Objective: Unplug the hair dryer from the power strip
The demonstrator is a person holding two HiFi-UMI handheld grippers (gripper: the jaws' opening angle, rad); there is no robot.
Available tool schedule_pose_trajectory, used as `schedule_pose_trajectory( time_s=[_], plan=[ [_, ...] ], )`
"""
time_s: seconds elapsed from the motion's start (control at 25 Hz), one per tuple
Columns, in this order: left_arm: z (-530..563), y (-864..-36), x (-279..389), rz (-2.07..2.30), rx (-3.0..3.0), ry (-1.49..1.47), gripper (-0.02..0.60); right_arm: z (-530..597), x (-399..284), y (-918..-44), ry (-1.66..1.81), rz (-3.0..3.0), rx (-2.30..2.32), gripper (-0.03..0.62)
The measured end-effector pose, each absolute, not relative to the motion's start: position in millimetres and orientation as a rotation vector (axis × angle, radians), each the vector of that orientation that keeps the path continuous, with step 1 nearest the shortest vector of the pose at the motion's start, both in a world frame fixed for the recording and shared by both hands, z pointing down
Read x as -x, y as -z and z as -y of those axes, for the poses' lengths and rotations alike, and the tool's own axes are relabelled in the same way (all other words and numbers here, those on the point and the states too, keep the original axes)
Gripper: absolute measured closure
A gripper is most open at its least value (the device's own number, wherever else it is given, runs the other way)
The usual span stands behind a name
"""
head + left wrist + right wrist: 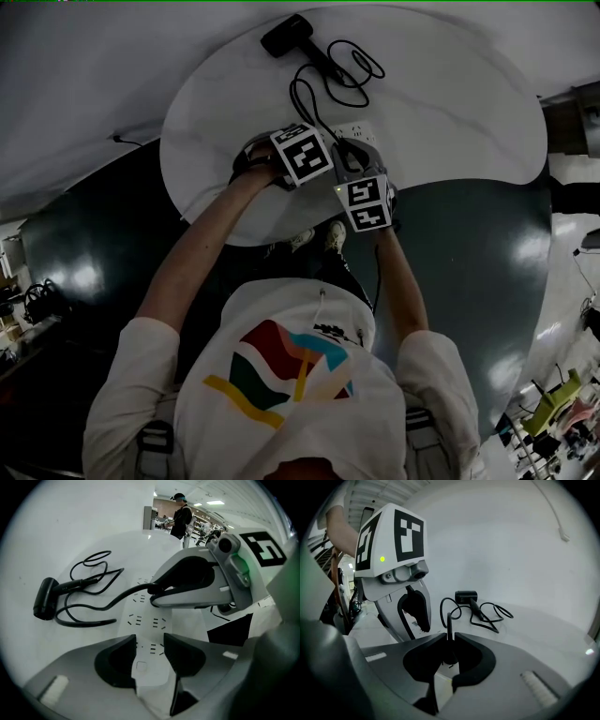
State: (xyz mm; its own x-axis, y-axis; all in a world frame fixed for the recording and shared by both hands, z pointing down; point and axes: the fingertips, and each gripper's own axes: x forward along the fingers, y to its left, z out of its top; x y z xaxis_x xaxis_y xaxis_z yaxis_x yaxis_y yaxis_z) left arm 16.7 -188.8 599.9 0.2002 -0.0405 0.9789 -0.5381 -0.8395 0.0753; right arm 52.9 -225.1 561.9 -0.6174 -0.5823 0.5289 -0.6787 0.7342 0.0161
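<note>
A white power strip [146,619] lies on the round white table [450,112]. My left gripper [150,651] points steeply down over the strip's near end, jaws a little apart, tips resting on its top by the switch. My right gripper [449,641] is shut on the black plug [153,590], which sits in a socket further along the strip. The black cord [449,620] rises from between the right jaws and loops away to the black hair dryer [465,596], which lies on the far side of the table [286,36].
The cord lies in loose loops [93,581] between the strip and the dryer. The table's curved edge runs near my hands, with dark glossy floor [469,262] beyond. A person [180,517] stands far off in the room.
</note>
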Motion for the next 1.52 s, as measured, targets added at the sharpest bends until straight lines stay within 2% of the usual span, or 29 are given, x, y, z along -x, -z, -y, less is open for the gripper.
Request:
schedule_pose_trajectory(
  time_s=[0.8, 0.92, 1.0, 1.08, 1.52],
  plan=[
    [188, -598, -21, 0.548, -2.11, -1.629, 0.397, 226, -57, -555, -0.298, 2.407, -0.936, 0.545],
    [189, -598, -20, 0.534, -2.121, -1.637, 0.397, 251, -47, -480, -0.279, 2.633, -1.06, 0.545],
    [194, -599, -18, 0.537, -2.129, -1.646, 0.397, 292, -37, -399, -0.128, 2.773, -1.137, 0.543],
    [189, -602, -17, 0.549, -2.114, -1.638, 0.397, 312, -31, -361, -0.015, 2.806, -1.11, 0.542],
    [191, -599, -17, 0.575, -2.118, -1.612, 0.397, 304, -39, -370, -0.043, 2.772, -1.053, 0.54]
  ],
)
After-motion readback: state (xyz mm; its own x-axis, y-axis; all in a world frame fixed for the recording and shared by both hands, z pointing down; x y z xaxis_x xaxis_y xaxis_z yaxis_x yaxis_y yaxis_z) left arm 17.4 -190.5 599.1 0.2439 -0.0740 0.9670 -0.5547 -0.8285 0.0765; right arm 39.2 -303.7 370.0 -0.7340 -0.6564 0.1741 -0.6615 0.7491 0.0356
